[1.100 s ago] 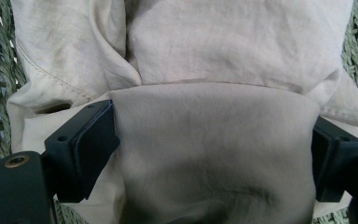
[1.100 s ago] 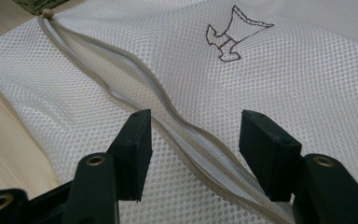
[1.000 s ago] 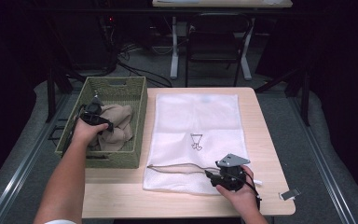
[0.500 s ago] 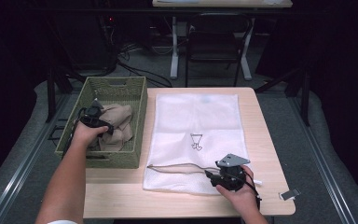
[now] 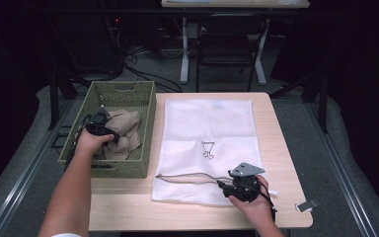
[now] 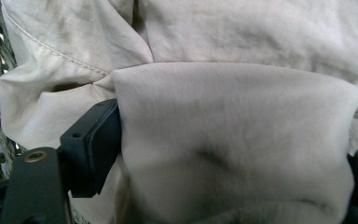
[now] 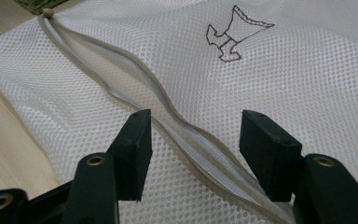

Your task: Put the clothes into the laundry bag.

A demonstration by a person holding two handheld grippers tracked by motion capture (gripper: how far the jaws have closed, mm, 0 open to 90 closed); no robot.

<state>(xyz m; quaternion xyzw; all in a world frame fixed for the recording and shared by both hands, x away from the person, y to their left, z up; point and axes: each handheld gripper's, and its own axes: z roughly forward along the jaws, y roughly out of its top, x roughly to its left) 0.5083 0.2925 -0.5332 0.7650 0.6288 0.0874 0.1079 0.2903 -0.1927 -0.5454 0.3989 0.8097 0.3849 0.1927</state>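
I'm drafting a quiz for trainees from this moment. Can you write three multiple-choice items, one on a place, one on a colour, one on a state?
1. Where is the crumpled beige cloth garment?
A on the floor
B in the green woven basket
C on the chair

2. What colour is the flat mesh laundry bag?
A white
B red
C black

3. How do the right tool's jaws stand?
A shut on the garment
B open over the bag's zipper
C shut on the basket

B: it lies within the walls. A: white netting. B: jaws apart, zipper between.

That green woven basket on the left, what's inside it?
The green woven basket holds crumpled beige cloth, with the left tool pushed into it, a fold between its jaws. The basket's bottom is covered.
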